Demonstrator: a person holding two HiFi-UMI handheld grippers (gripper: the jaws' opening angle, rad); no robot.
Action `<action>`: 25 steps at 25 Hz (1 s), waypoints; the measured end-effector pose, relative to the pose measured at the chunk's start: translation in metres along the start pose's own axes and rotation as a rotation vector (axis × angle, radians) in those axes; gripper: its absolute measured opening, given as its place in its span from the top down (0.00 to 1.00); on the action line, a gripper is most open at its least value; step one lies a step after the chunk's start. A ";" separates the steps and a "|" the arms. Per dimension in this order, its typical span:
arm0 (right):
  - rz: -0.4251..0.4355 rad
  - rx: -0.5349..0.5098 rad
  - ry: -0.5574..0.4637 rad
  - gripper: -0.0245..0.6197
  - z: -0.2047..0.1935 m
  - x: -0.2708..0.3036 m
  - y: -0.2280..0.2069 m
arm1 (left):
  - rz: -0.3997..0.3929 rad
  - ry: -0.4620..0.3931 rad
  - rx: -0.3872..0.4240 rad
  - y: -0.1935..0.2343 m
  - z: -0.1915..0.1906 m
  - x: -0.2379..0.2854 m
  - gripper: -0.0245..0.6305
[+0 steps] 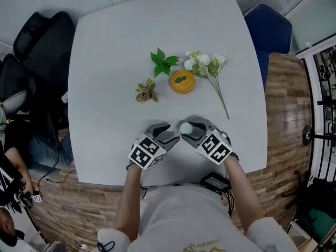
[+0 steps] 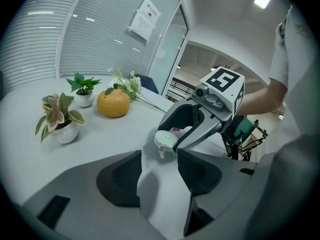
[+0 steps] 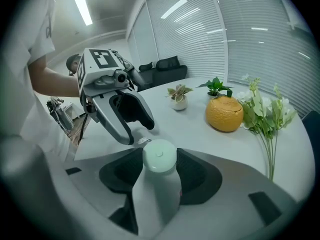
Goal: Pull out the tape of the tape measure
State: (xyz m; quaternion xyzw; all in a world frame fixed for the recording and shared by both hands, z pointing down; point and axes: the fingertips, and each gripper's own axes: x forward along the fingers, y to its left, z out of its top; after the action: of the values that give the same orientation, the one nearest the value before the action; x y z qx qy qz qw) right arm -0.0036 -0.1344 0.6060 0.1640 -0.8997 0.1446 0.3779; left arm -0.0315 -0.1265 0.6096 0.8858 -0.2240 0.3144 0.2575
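Note:
A round, pale green-white tape measure [image 1: 186, 127] is held just above the white table [image 1: 105, 62], near its front edge. My right gripper [image 1: 190, 130] is shut on it, with both pads against the case [image 3: 159, 160]. A small tape tab [image 2: 161, 150] hangs from the case toward my left gripper [image 1: 172, 134]. In the left gripper view the tab sits at the gap between my left gripper's [image 2: 160, 157] fingertips. The pads stand apart and do not press on it. The left gripper is open.
An orange-shaped pot [image 1: 182, 81], a small leafy pot plant [image 1: 147, 92], a green pot plant [image 1: 163, 62] and a white flower sprig [image 1: 207, 64] sit mid-table beyond the grippers. Black chairs [image 1: 42, 41] stand to the left, a blue chair [image 1: 270, 30] to the right.

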 end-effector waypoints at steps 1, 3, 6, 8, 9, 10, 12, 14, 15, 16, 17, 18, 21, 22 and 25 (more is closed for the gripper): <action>0.000 0.011 -0.005 0.61 0.001 -0.002 0.001 | 0.004 -0.002 0.009 -0.001 0.001 -0.001 0.61; 0.001 0.024 -0.013 0.61 0.002 -0.008 0.002 | 0.014 -0.005 0.026 -0.004 0.003 -0.004 0.61; -0.001 0.034 -0.024 0.61 0.003 -0.016 0.005 | 0.030 -0.004 0.060 -0.009 0.006 -0.008 0.62; -0.008 0.034 -0.033 0.61 0.003 -0.021 0.006 | 0.040 -0.002 0.086 -0.013 0.009 -0.011 0.62; -0.011 0.033 -0.038 0.61 0.003 -0.023 0.007 | 0.044 -0.003 0.099 -0.016 0.011 -0.012 0.62; -0.013 0.033 -0.042 0.61 0.004 -0.025 0.009 | 0.049 -0.007 0.111 -0.018 0.012 -0.013 0.62; -0.017 0.034 -0.051 0.61 0.004 -0.031 0.014 | 0.057 -0.014 0.132 -0.023 0.014 -0.016 0.62; -0.019 0.032 -0.061 0.61 0.005 -0.036 0.019 | 0.065 -0.017 0.153 -0.029 0.016 -0.019 0.62; -0.019 0.031 -0.066 0.61 0.005 -0.039 0.022 | 0.069 -0.018 0.165 -0.032 0.016 -0.020 0.63; -0.020 0.031 -0.070 0.61 0.005 -0.042 0.024 | 0.072 -0.020 0.176 -0.036 0.017 -0.022 0.63; -0.021 0.032 -0.075 0.61 0.005 -0.045 0.026 | 0.073 -0.022 0.186 -0.039 0.018 -0.023 0.63; -0.023 0.034 -0.080 0.61 0.006 -0.048 0.027 | 0.074 -0.025 0.195 -0.042 0.018 -0.024 0.63; -0.028 0.039 -0.096 0.61 0.007 -0.055 0.032 | 0.076 -0.031 0.216 -0.050 0.019 -0.027 0.63; -0.029 0.040 -0.099 0.61 0.007 -0.058 0.034 | 0.077 -0.033 0.221 -0.052 0.019 -0.028 0.63; -0.026 0.035 -0.105 0.61 0.008 -0.064 0.041 | 0.082 -0.049 0.235 -0.060 0.022 -0.032 0.64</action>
State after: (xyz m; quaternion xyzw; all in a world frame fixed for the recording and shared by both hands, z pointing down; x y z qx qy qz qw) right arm 0.0167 -0.0883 0.5489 0.1895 -0.9134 0.1464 0.3292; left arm -0.0113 -0.0859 0.5545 0.9074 -0.2277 0.3272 0.1334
